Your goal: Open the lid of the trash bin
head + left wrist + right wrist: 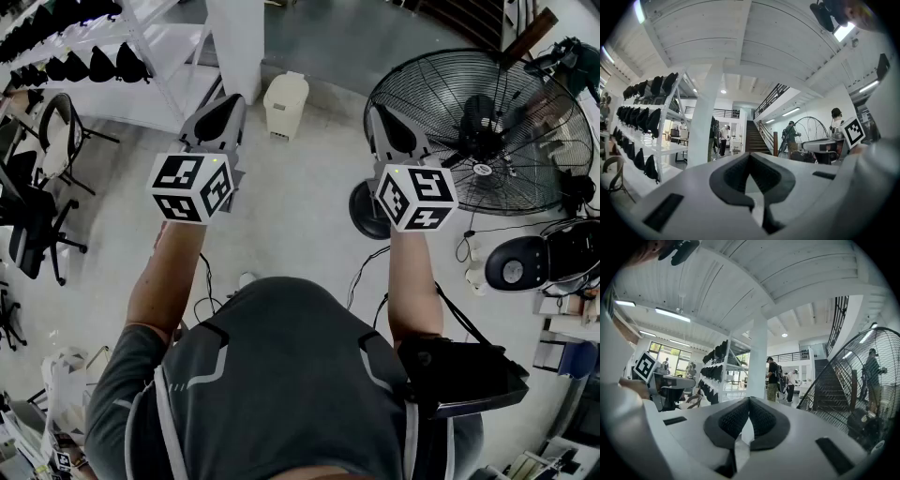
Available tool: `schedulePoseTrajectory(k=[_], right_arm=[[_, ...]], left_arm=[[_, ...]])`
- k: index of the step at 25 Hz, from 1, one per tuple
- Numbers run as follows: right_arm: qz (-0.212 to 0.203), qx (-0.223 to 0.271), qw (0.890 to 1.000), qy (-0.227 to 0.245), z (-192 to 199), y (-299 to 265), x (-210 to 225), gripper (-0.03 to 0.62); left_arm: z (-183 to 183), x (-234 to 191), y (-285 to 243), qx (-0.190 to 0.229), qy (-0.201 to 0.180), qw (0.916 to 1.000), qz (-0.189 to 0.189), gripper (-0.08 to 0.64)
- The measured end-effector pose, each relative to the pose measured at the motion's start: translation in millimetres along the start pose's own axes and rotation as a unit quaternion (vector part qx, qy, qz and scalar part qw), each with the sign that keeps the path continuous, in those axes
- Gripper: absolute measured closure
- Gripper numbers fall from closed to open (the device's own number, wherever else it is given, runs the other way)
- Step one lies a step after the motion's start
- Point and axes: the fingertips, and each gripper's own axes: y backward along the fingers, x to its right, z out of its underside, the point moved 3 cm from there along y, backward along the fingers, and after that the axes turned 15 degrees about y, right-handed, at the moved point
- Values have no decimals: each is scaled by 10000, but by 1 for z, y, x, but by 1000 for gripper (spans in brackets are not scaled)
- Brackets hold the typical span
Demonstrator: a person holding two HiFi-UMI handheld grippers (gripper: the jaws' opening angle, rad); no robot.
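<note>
No legible text, brand, number or sign is found. The cube on the left hand-held gripper and the cube on the right hand-held gripper bear only black-and-white square markers. The fan hub label is too small to read.

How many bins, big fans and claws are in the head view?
bin: 1
big fan: 1
claws: 2, the left claw and the right claw, both shut
Total: 4
</note>
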Motion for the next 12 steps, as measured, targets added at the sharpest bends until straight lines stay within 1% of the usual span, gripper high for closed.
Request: schedulePoseTrajectory(k=[5, 8, 12], right_arm=[[-76, -39, 10000, -25, 0, -2, 5, 566], [-7, -25, 10000, -77, 0, -2, 1, 566], [10, -37, 10000, -46, -1, -8, -6, 565]], left_arm=[[-4, -8, -5, -27, -32, 9999, -150, 552], [-7, -13, 1, -48, -37, 9999, -141, 552], [-7, -30, 7, -66, 8, 9997, -234, 552]])
